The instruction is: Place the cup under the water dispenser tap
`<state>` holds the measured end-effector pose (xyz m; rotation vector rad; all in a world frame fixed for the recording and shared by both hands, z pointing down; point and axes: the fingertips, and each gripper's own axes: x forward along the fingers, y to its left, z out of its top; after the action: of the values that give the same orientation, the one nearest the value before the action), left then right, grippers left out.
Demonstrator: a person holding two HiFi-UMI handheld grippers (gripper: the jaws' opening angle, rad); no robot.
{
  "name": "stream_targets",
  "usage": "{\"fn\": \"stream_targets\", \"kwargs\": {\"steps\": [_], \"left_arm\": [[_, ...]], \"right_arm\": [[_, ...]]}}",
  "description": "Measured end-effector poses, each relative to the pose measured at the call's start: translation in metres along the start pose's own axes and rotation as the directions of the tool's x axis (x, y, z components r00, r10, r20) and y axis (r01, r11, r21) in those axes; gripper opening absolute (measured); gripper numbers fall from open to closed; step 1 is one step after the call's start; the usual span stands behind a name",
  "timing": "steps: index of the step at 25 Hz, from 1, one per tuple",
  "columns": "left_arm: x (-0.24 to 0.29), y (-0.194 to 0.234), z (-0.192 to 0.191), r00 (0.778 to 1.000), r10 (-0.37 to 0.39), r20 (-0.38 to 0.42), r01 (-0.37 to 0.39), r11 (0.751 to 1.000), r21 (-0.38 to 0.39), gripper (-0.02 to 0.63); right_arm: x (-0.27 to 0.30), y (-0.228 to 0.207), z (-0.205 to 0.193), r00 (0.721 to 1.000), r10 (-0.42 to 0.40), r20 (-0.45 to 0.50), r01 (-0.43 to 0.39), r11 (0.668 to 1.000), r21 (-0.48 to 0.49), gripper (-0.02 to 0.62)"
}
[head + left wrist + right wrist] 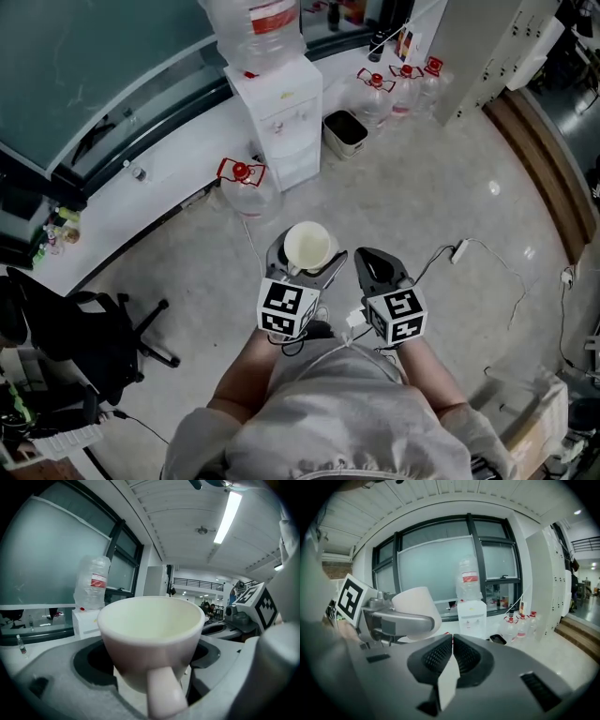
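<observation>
A white cup (307,244) sits upright between the jaws of my left gripper (307,255), which is shut on it. In the left gripper view the cup (150,630) fills the middle, empty, with its handle towards the camera. The white water dispenser (278,112), with a clear bottle on top, stands against the window wall well ahead of both grippers. It shows small past the cup as the dispenser (86,620) and, in the right gripper view, the dispenser (471,618). My right gripper (378,259) is beside the left one, jaws pressed together and empty.
Spare water bottles stand on the floor beside the dispenser (246,183) and to its right (394,89). A dark bin (345,131) is next to the dispenser. A black office chair (84,328) is at the left, a power strip with cable (459,251) at the right.
</observation>
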<state>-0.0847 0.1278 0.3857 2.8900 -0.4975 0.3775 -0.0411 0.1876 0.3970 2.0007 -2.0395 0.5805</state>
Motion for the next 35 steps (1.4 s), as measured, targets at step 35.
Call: {"fn": "stream_targets", "kwargs": {"steps": [35], "left_arm": [[0.251, 0.156, 0.037, 0.910, 0.400, -0.109, -0.413, 0.897, -0.157, 0.460]], "right_arm": [[0.262, -0.247, 0.118, 0.917, 0.371, -0.146, -0.386, 0.918, -0.093, 0.029]]}}
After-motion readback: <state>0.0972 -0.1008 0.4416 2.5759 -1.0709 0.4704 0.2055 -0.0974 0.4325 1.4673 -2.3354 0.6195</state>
